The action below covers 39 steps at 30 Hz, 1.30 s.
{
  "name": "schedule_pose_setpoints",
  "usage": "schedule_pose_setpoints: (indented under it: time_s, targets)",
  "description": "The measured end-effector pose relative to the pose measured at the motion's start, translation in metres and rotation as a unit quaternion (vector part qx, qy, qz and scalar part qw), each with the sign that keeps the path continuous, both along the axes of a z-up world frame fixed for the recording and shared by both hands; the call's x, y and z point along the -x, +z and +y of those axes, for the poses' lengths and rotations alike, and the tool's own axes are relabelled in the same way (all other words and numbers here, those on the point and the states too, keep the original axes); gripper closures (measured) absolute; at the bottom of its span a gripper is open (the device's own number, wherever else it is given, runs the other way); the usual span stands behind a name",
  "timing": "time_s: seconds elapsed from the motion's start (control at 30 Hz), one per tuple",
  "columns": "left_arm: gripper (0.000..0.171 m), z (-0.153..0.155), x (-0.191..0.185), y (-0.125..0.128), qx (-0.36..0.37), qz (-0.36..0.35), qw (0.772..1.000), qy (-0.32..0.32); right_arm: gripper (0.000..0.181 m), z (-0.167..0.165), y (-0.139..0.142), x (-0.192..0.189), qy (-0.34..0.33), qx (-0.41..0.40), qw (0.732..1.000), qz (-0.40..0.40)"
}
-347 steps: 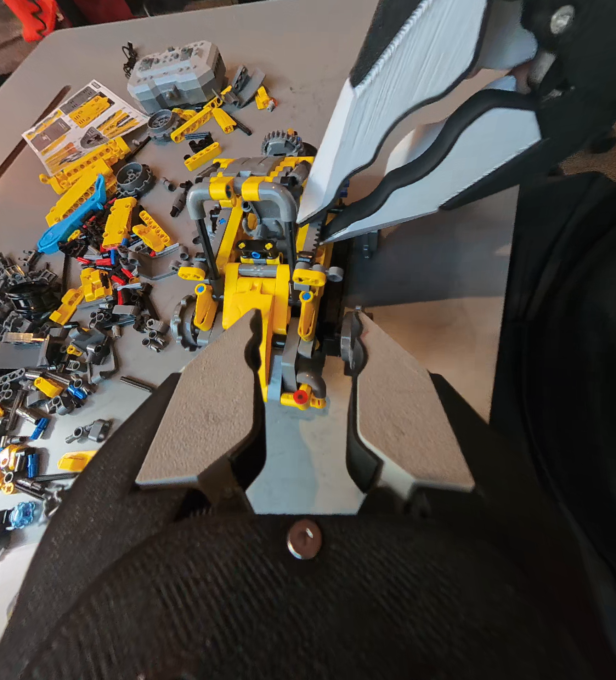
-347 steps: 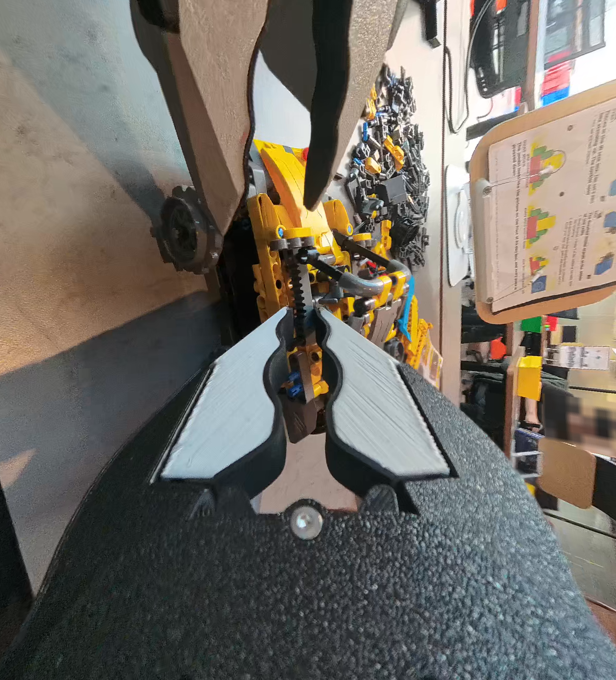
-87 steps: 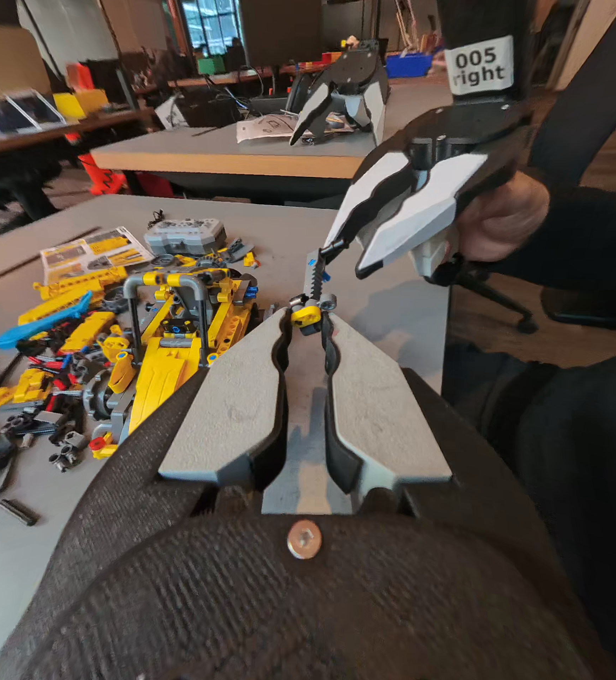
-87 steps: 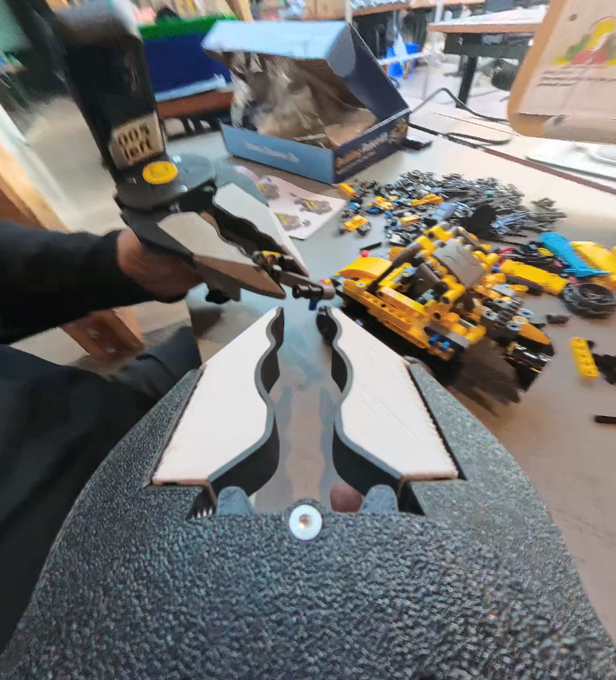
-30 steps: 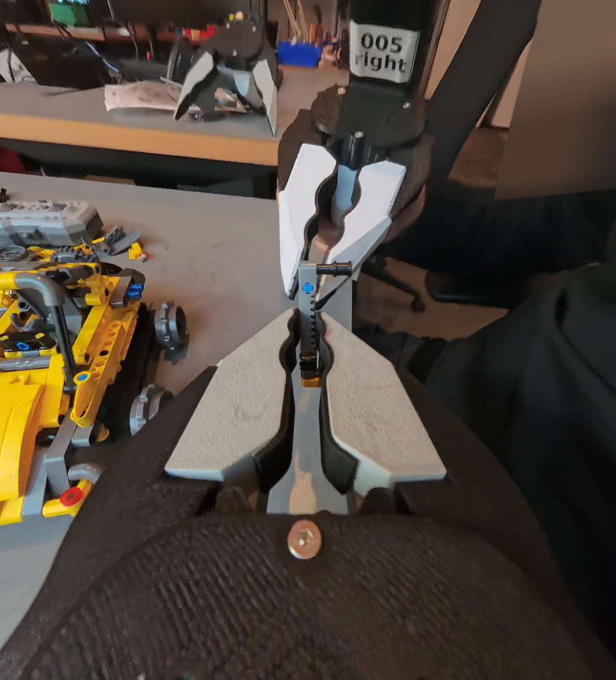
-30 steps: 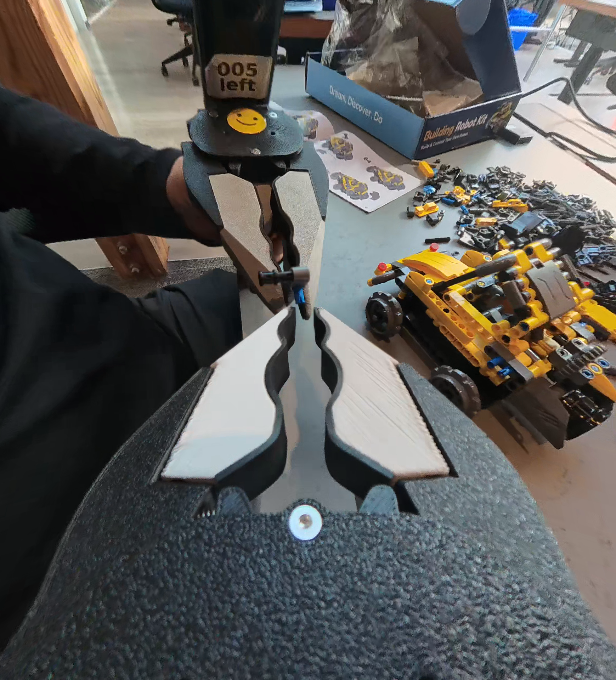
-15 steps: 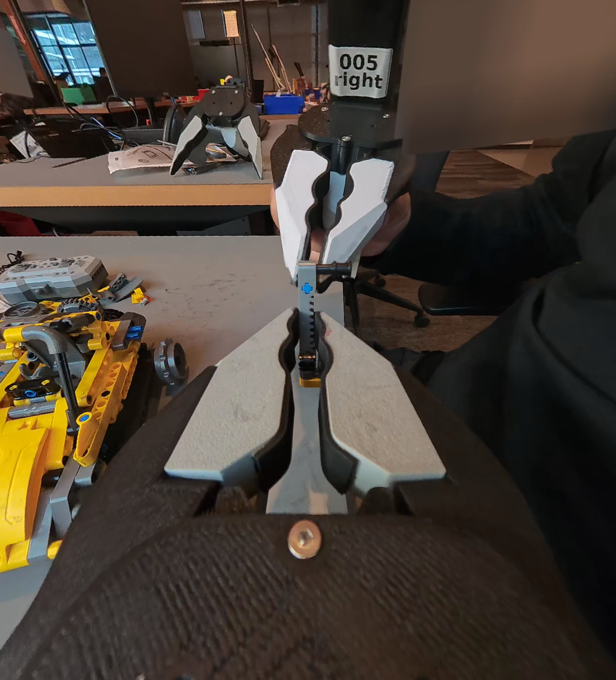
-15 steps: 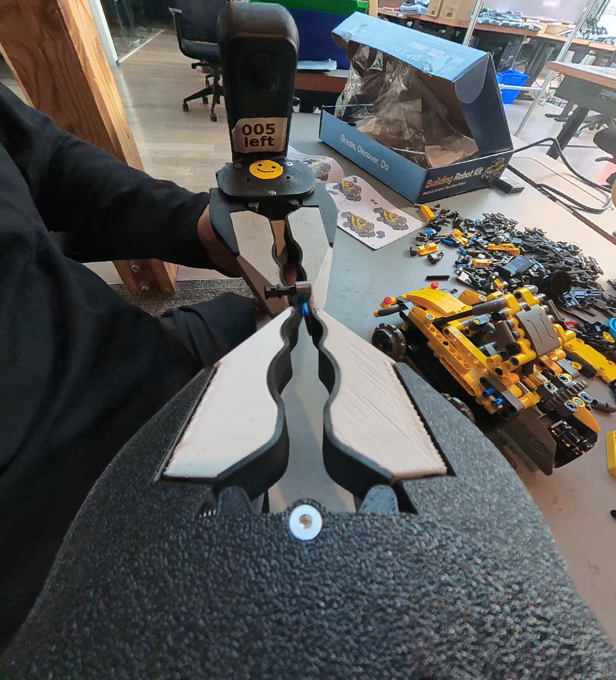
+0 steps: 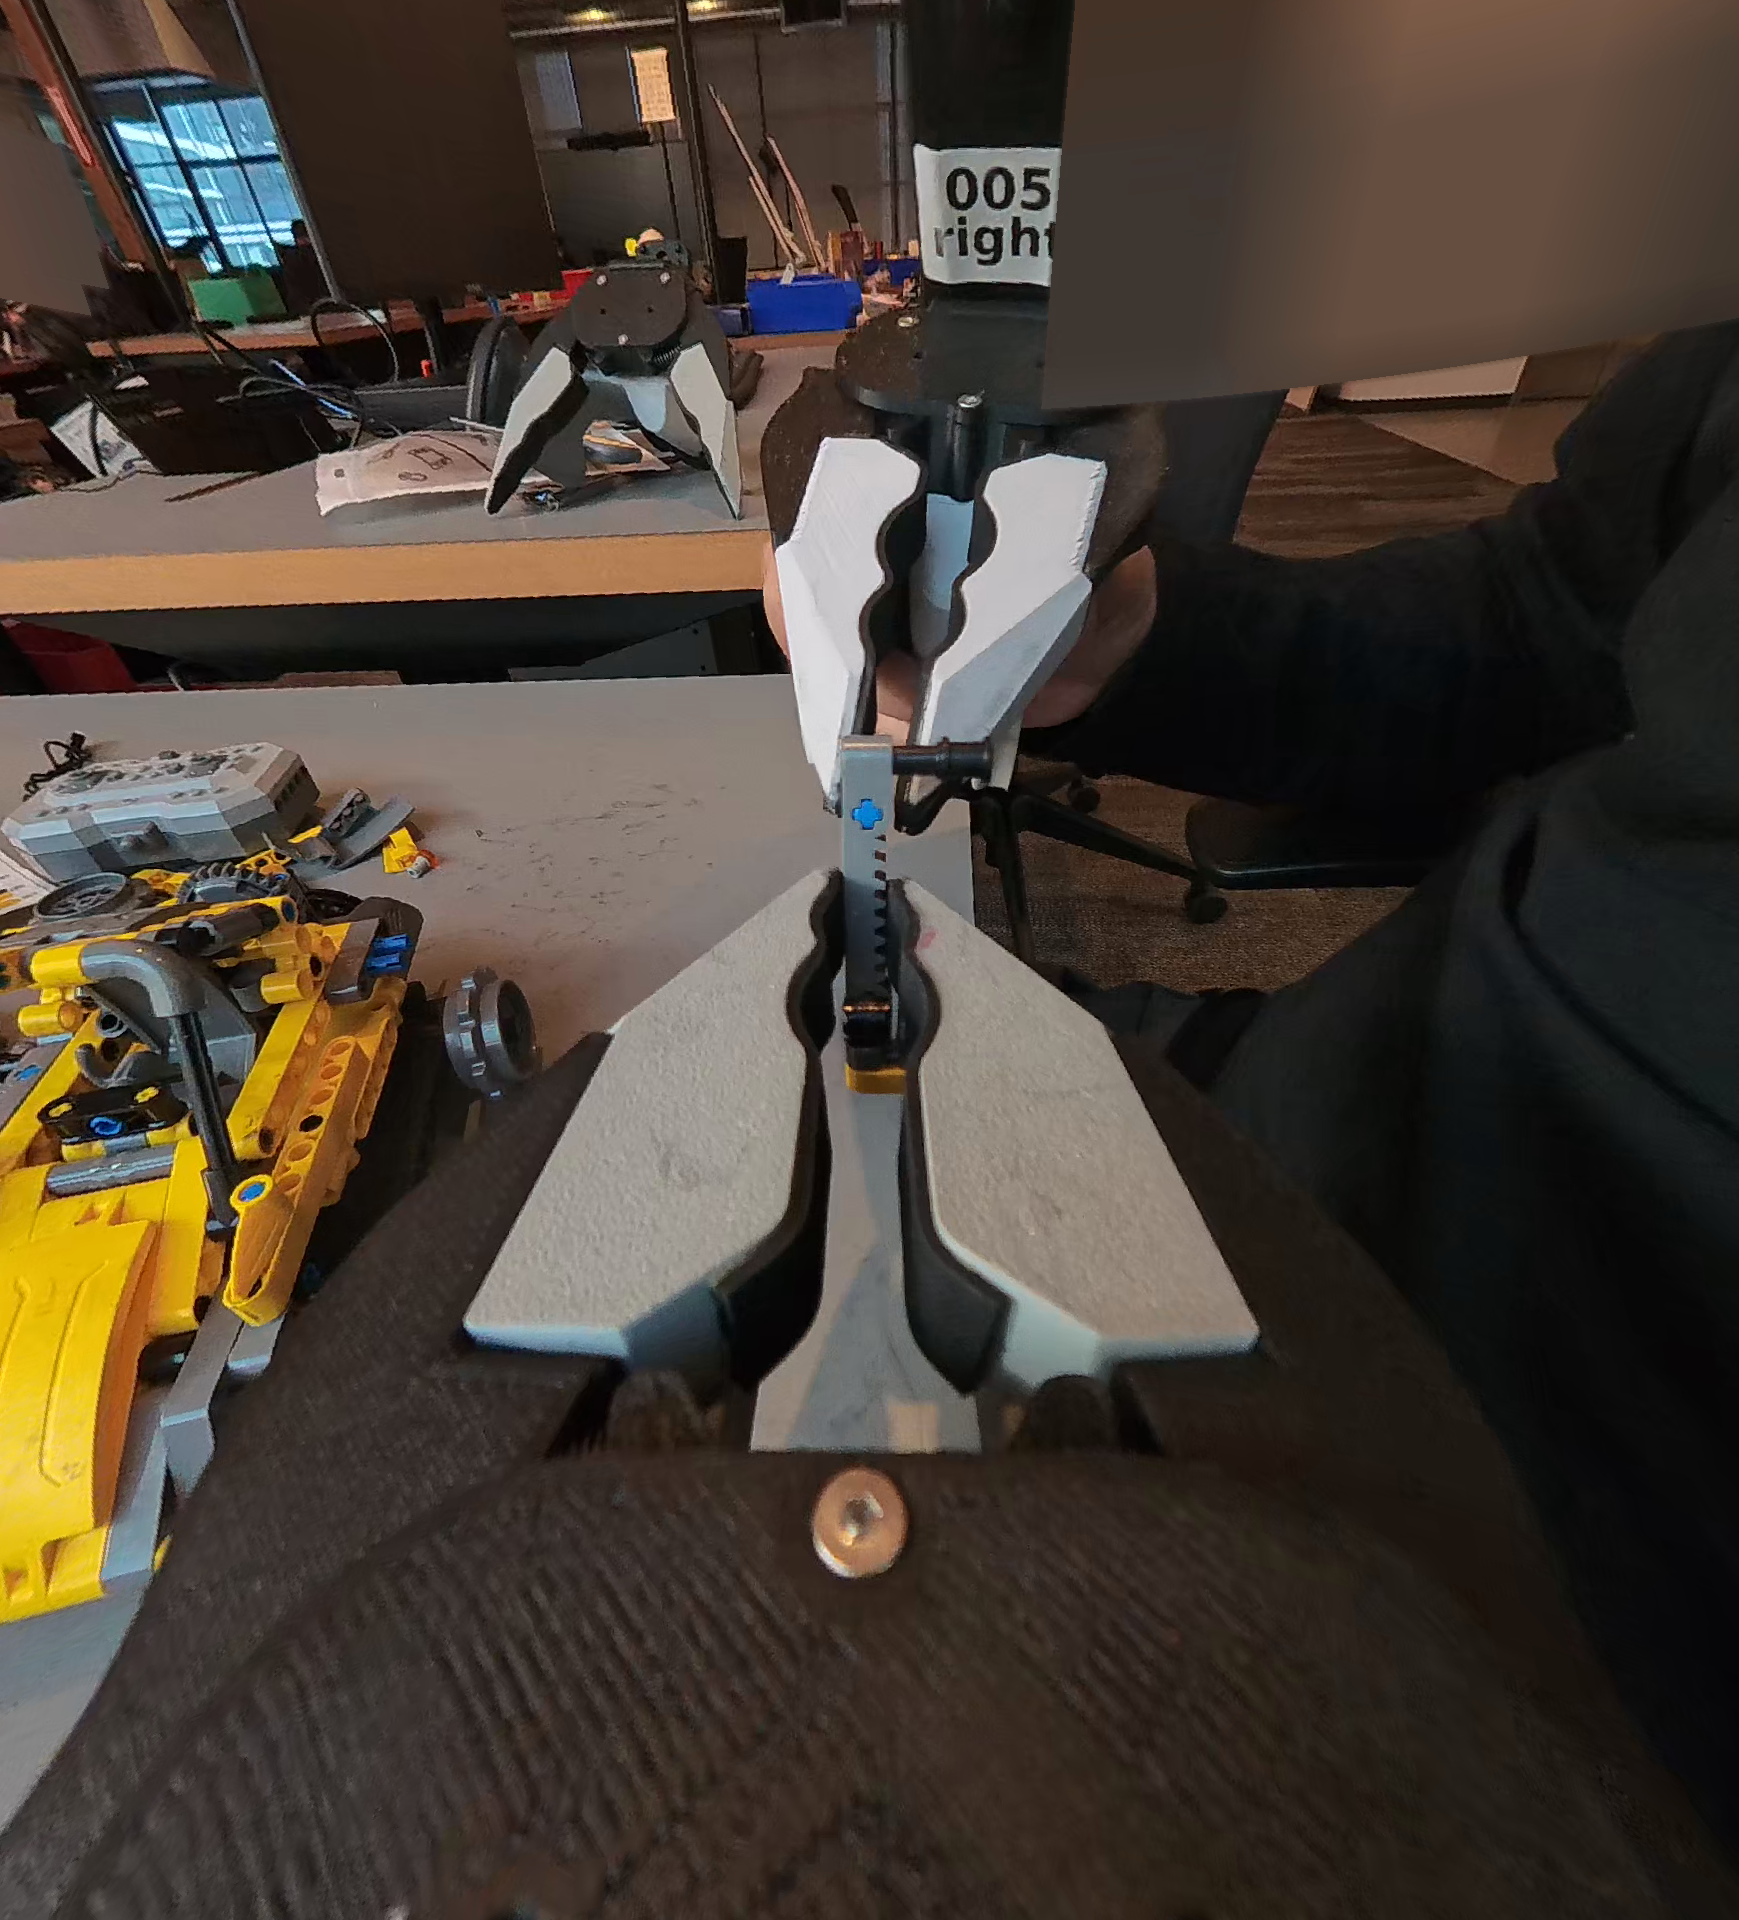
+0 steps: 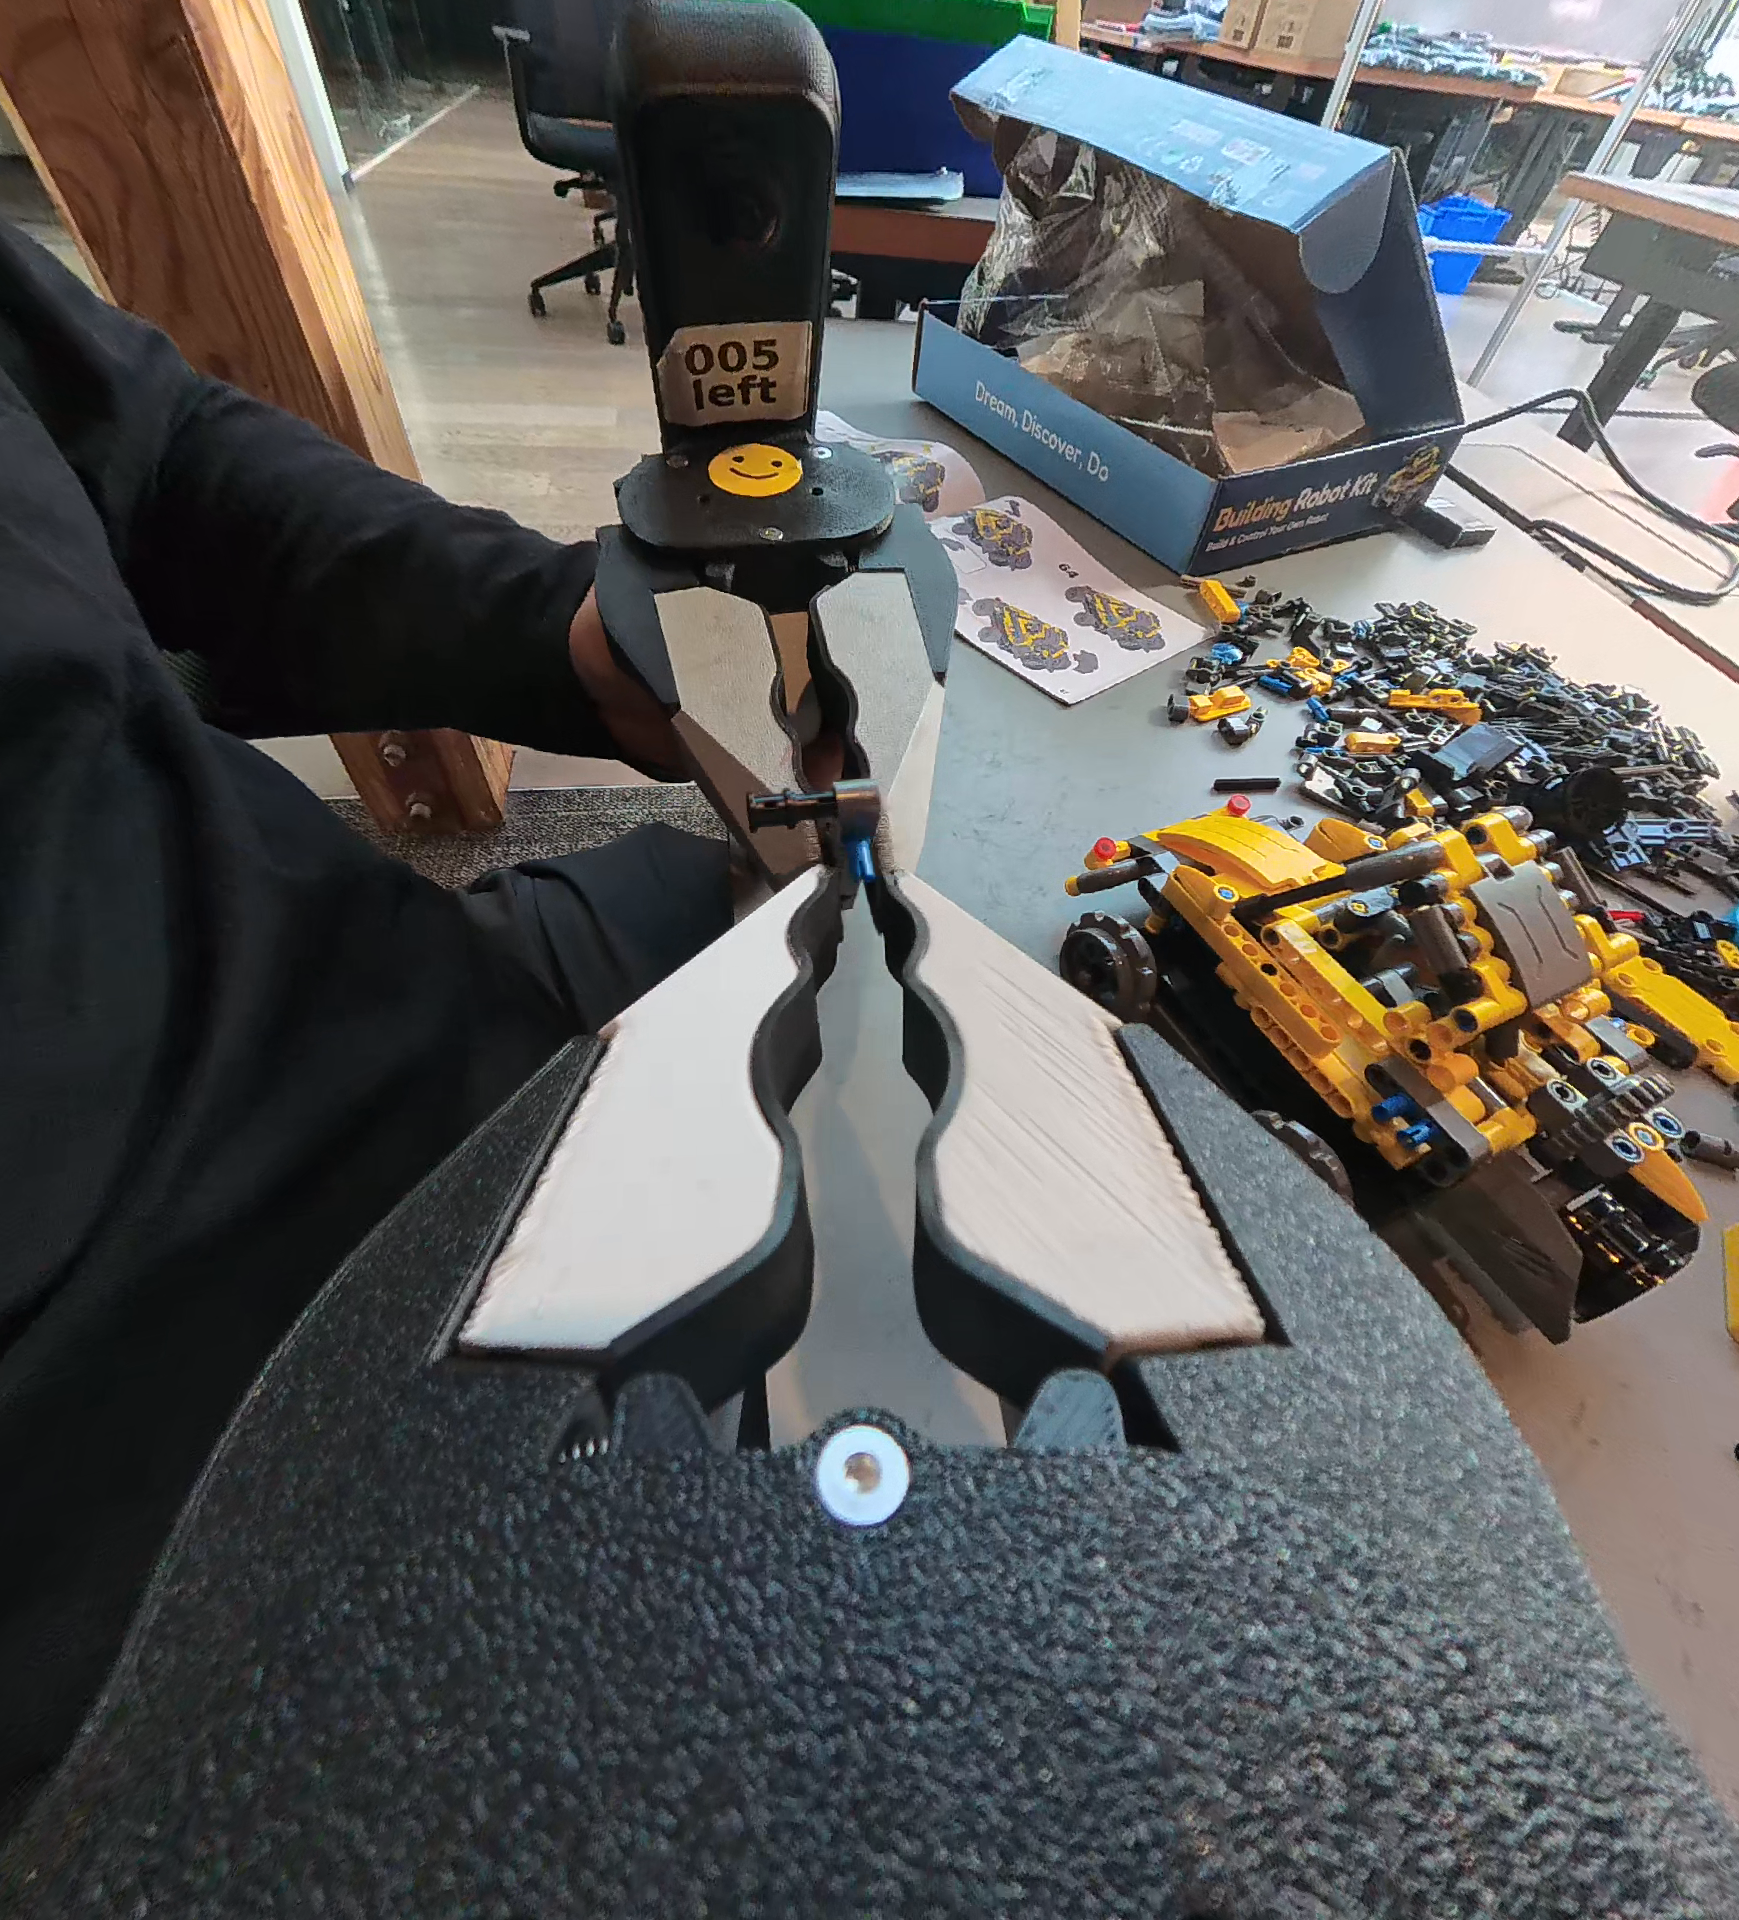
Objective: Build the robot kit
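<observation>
The lower end of the toothed grey rack piece (image 9: 870, 914) sits sunk between the left gripper's (image 9: 865, 904) fingers, its base hidden. In the right wrist view, the rack's grey length is almost wholly hidden behind the right gripper's (image 10: 857, 894) tips. The yellow vehicle model (image 9: 106, 1164) runs off the frame's left edge. Small parts in the loose pile (image 10: 1530, 707) at upper right are too small to tell apart.

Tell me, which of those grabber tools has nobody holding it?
The spare gripper standing on the far table; the left hand-held gripper and right hand-held gripper are hand-held.
</observation>
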State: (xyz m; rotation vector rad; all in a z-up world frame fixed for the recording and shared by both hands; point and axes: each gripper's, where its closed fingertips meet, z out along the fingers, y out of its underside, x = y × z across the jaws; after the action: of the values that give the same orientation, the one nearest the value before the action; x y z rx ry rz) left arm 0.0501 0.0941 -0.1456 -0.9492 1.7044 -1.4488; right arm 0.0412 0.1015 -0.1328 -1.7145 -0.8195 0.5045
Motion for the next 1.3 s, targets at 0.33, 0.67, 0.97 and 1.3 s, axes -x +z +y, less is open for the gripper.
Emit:
schedule_pose_setpoints:
  time_s: [0.33,0.67,0.97,1.3]
  targets:
    - [0.167,-0.001,-0.001,-0.002,0.0,0.006,1.0,0.0,0.177,0.0,-0.003,0.001,-0.006,-0.007,1.0,-0.018]
    - [0.167,0.004,0.001,-0.021,-0.111,0.065,0.992,0.012,0.179,0.005,-0.012,0.009,-0.045,-0.067,0.989,-0.123]
    - [0.167,0.009,0.0,-0.031,-0.2,0.094,0.975,0.033,0.18,0.005,-0.021,0.005,-0.068,-0.102,0.977,-0.172]
    - [0.167,0.014,-0.001,-0.045,-0.23,0.125,0.964,0.045,0.181,0.008,-0.037,0.005,-0.068,-0.09,0.977,-0.18]
